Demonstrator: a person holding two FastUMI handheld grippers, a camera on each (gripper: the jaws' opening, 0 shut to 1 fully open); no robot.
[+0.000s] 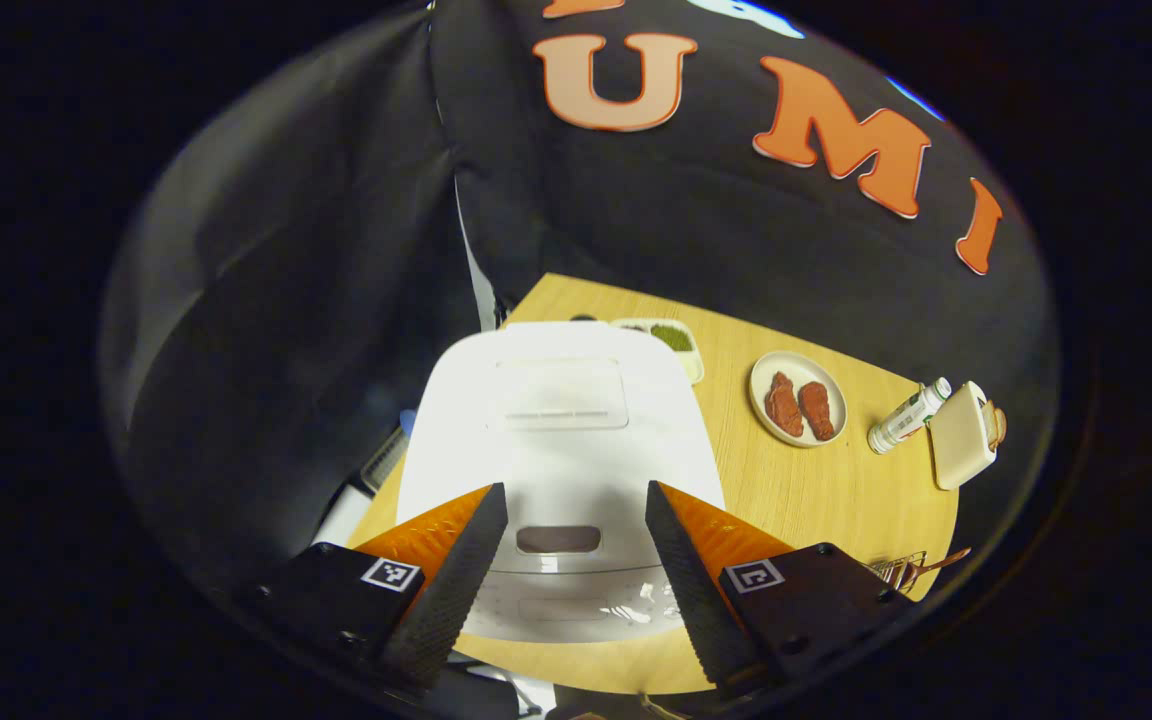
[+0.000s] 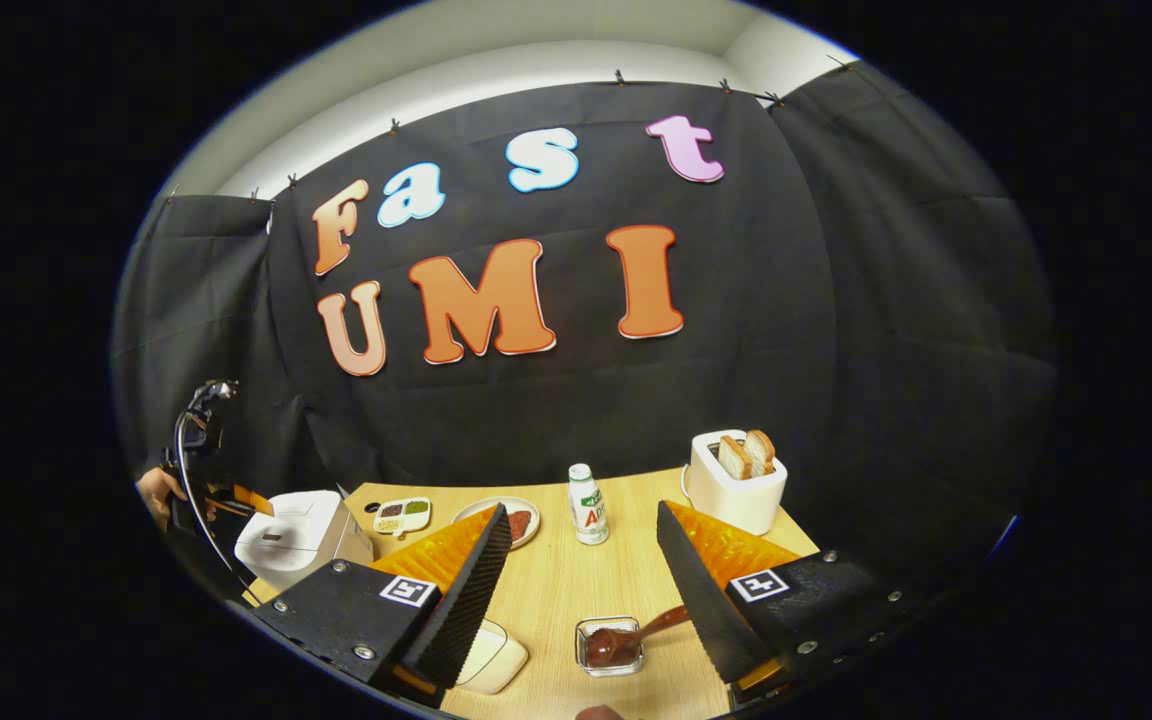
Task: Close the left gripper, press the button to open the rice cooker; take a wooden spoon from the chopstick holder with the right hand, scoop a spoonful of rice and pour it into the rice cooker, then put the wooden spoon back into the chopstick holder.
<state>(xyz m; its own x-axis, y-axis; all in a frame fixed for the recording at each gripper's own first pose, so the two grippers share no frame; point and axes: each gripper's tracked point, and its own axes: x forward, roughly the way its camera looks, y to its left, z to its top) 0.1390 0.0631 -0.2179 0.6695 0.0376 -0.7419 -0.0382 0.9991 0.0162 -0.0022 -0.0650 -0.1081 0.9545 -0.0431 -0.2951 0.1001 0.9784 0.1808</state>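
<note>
The white rice cooker (image 1: 561, 440) stands with its lid down, right below my left gripper (image 1: 576, 490). That gripper is open, one finger on each side of the lid's oval button (image 1: 558, 540), and holds nothing. In the right gripper view the cooker (image 2: 296, 540) is at the far left, with the left gripper (image 2: 236, 500) and a hand (image 2: 156, 490) over it. My right gripper (image 2: 582, 510) is open and empty above the table. Below it a brown wooden spoon (image 2: 626, 638) lies in a small see-through holder (image 2: 584, 662). The same holder (image 1: 898, 570) appears at the table's edge.
On the wooden table (image 2: 556, 590) stand a bottle (image 2: 588, 505), a white toaster (image 2: 736, 490) with toast, a plate of red meat (image 1: 798, 410) and a divided dish (image 1: 671, 340). A white bowl (image 2: 491, 655) sits near the right gripper's left finger.
</note>
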